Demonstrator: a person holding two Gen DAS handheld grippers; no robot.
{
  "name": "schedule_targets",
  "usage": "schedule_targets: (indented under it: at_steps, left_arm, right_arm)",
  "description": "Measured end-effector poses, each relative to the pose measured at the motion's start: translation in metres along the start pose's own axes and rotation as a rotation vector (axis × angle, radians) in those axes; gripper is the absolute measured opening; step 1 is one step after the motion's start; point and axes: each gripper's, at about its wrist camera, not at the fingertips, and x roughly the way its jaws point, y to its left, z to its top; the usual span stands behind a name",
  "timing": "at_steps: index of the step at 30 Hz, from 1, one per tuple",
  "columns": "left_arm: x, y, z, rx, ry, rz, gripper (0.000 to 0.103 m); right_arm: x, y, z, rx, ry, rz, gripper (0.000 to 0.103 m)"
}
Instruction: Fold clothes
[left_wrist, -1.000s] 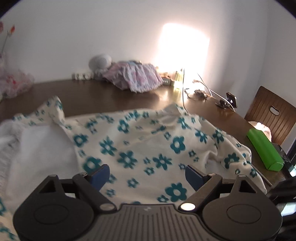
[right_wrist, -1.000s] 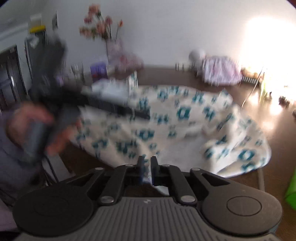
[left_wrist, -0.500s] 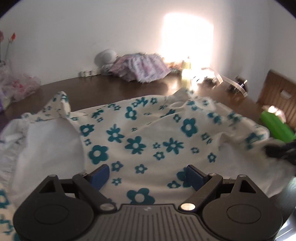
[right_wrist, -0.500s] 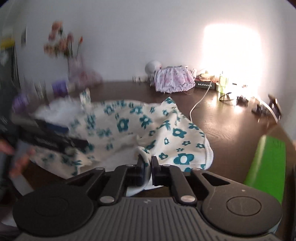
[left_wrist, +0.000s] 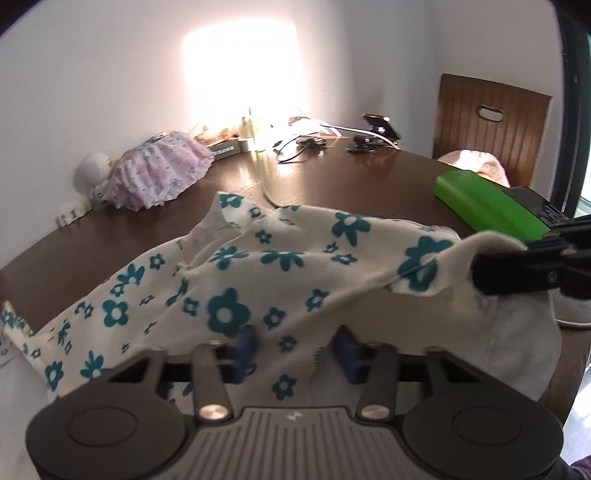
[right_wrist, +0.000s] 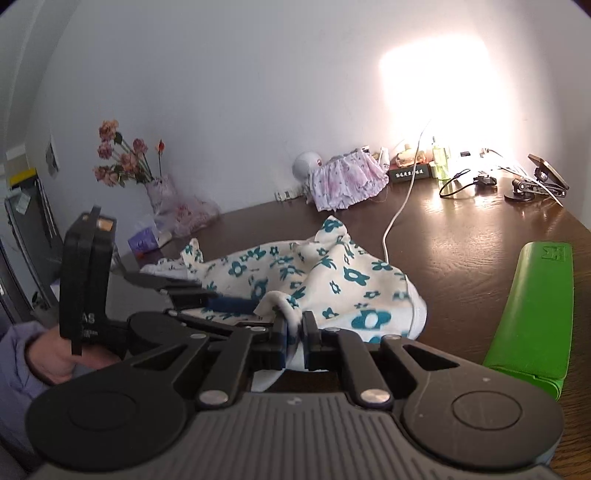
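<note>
A cream garment with teal flowers (left_wrist: 236, 280) lies rumpled on the brown table (left_wrist: 332, 177). My left gripper (left_wrist: 295, 349) is low over its near part. Its jaws are closing, a fold of the cloth lies between the blue pads (left_wrist: 245, 347), and they still stand apart. My right gripper (right_wrist: 293, 328) is shut on a white-lined corner of the garment (right_wrist: 332, 288) and holds it lifted. In the left wrist view the right gripper (left_wrist: 476, 269) comes in from the right, pinching that edge. In the right wrist view the left gripper (right_wrist: 236, 301) sits at the left, held by a hand (right_wrist: 51, 354).
A green case (right_wrist: 532, 310) lies on the table right of the garment. A pink frilly garment (left_wrist: 159, 177), a white cable (right_wrist: 399, 210), a phone on a stand (right_wrist: 543, 177) and small items line the back. A flower vase (right_wrist: 159, 192) stands back left, a wooden chair (left_wrist: 487, 122) far right.
The left gripper has slid right across the garment and its pads have drawn closer. The right gripper has carried its cloth corner in toward the left gripper, bunching the garment.
</note>
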Motion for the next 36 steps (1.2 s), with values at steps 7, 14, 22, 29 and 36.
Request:
schedule_targets:
  at_steps: [7, 14, 22, 29, 36]
  left_arm:
    - [-0.022, 0.009, -0.006, -0.063, -0.043, 0.025, 0.006]
    - [-0.033, 0.020, -0.024, -0.160, -0.060, -0.068, 0.001]
    - [-0.037, 0.030, -0.036, -0.234, -0.071, -0.108, 0.010]
    - [-0.054, 0.074, -0.049, -0.362, -0.128, -0.021, 0.043]
    - [-0.045, 0.095, -0.055, -0.433, -0.116, 0.047, 0.052]
  right_arm:
    - [0.007, 0.004, -0.002, -0.046, 0.029, -0.036, 0.008]
    - [-0.011, 0.011, 0.012, -0.102, -0.040, -0.043, 0.029]
    - [0.077, 0.021, 0.046, -0.212, 0.059, -0.073, 0.027]
    - [0.124, 0.031, 0.026, -0.236, 0.256, 0.014, 0.028]
    - [0.108, -0.022, 0.099, -0.167, 0.128, -0.129, 0.033]
